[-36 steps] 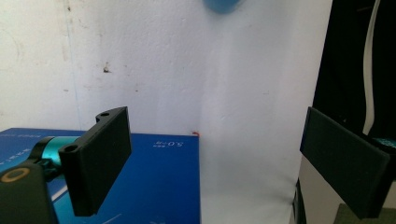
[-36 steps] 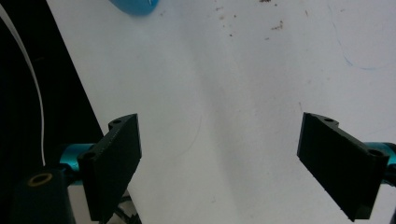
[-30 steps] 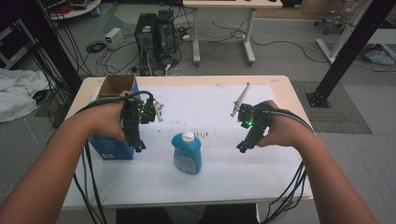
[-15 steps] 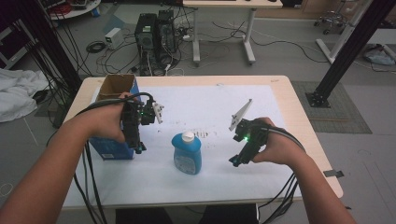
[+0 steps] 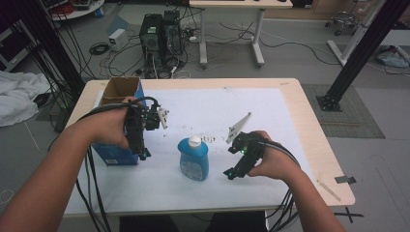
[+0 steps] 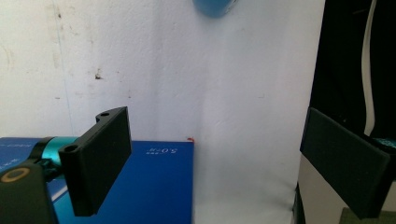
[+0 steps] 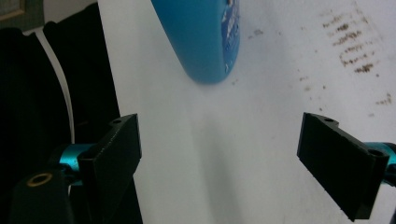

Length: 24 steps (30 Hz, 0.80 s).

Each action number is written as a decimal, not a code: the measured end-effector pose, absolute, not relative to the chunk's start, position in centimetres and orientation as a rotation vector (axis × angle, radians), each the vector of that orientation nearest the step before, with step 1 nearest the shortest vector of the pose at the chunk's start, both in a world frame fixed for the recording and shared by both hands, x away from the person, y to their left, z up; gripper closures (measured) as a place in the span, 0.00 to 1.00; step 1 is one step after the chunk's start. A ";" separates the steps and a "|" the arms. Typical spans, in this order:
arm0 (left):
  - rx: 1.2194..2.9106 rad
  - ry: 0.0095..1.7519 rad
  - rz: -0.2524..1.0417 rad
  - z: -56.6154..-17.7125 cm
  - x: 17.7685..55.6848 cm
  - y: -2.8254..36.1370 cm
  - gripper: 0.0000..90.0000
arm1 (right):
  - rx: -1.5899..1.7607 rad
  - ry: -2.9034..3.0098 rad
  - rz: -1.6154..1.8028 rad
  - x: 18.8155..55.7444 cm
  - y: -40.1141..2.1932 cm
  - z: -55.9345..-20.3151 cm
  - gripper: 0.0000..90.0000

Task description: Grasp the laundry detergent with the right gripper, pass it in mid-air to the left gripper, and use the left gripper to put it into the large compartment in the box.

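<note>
The blue bottle (image 5: 194,158) stands upright mid-table between both grippers; the right gripper (image 5: 234,172), jaws wide apart, sits just beside it and should likely square up before closing; the left gripper (image 5: 143,154), also spread, hovers over the blue box (image 5: 114,155).

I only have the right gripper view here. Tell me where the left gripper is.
Observer: The left gripper is at the blue box, to the left of the blue bottle.
Operator: Report its jaws.
Observer: Open, nothing between them.
Operator: Describe the top of the bottle.
Observer: The bottle stands upright with a white cap on top.
Operator: Say what the box looks like.
Observer: Its top is open, with brown cardboard inside.
</note>
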<state>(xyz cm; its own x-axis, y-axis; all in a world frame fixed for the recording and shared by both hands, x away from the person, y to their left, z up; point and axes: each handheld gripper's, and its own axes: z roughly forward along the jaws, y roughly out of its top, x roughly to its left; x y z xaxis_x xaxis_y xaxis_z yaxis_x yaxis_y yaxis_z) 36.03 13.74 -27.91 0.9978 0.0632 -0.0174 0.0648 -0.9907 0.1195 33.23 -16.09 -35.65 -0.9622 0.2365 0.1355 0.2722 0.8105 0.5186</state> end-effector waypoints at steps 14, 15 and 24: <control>3.010 0.095 -0.025 -27.9 35.8 14.0 0.10 | -0.400 -2.824 -1.016 33.3 -14.7 -37.8 0.14; 3.010 0.097 -0.025 -28.0 35.8 14.0 0.10 | -0.404 -2.812 -1.041 33.4 -14.4 -38.2 0.14; 3.009 0.088 -0.022 -27.9 35.6 13.9 0.10 | -0.416 -2.789 -1.143 33.3 -12.9 -39.8 0.14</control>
